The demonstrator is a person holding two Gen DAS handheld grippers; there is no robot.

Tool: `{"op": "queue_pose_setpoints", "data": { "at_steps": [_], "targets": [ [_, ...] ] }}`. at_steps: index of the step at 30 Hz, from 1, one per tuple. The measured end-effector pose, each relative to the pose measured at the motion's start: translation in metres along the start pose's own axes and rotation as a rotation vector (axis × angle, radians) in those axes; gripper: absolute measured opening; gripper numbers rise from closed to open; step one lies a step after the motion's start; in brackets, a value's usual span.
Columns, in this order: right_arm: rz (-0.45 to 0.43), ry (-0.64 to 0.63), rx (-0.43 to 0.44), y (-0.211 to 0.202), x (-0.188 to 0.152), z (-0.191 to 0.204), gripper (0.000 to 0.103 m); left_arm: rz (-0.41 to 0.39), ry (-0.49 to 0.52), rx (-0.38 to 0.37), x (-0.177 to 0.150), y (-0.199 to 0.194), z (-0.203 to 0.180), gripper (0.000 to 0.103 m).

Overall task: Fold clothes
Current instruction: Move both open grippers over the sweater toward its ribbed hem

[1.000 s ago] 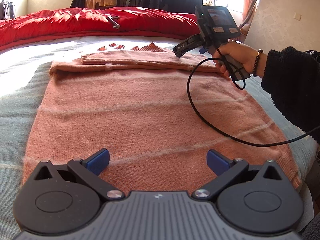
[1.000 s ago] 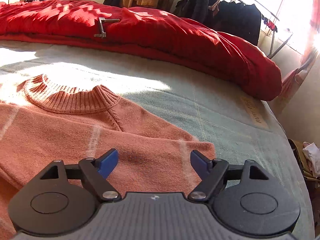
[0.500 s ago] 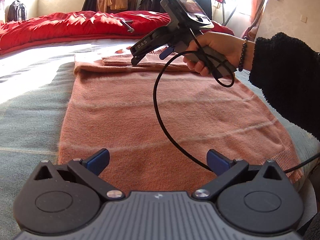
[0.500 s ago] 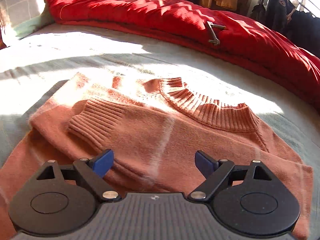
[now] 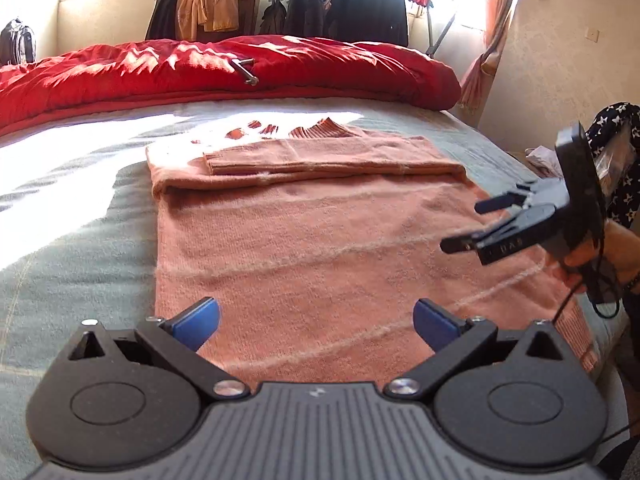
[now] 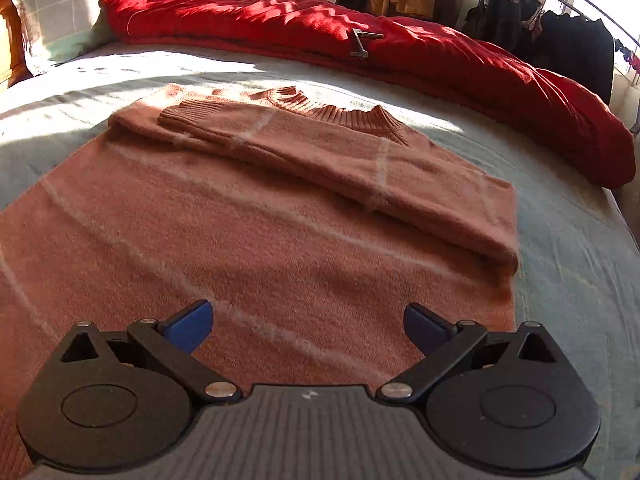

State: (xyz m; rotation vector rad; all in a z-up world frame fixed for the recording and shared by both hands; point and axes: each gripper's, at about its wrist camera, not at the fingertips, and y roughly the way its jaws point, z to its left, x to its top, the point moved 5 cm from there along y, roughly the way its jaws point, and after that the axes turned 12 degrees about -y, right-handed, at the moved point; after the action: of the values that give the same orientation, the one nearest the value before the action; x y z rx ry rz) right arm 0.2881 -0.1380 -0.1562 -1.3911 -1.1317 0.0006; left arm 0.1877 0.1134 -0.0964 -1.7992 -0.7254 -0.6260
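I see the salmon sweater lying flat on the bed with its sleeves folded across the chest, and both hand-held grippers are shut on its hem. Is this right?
Not quite. The sweater lies flat on the bed with its sleeves folded across, but both wrist views show the left hand-held gripper and right hand-held gripper open, jaws wide apart, holding nothing.

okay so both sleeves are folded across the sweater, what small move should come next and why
Probably lower both open grippers, left gripper and right gripper, to the sweater bottom hem nearest them. Its sleeves already lie across the chest, the body is still flat and full length, and neither holds anything.
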Motion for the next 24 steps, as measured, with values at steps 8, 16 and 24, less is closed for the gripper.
{"op": "queue_pose_setpoints", "data": {
  "at_steps": [8,16,24],
  "targets": [
    [-0.040,0.099,-0.013,0.010,-0.029,0.016,0.103,-0.078,-0.116,-0.022,0.114,0.091,0.042,0.102],
    [-0.045,0.137,-0.012,0.011,-0.033,0.015,0.103,-0.014,-0.186,0.014,0.110,0.132,0.072,0.102],
    [-0.055,0.127,-0.012,0.004,-0.037,0.015,0.103,0.087,-0.217,0.083,0.086,0.143,0.089,0.102]
  ]
}}
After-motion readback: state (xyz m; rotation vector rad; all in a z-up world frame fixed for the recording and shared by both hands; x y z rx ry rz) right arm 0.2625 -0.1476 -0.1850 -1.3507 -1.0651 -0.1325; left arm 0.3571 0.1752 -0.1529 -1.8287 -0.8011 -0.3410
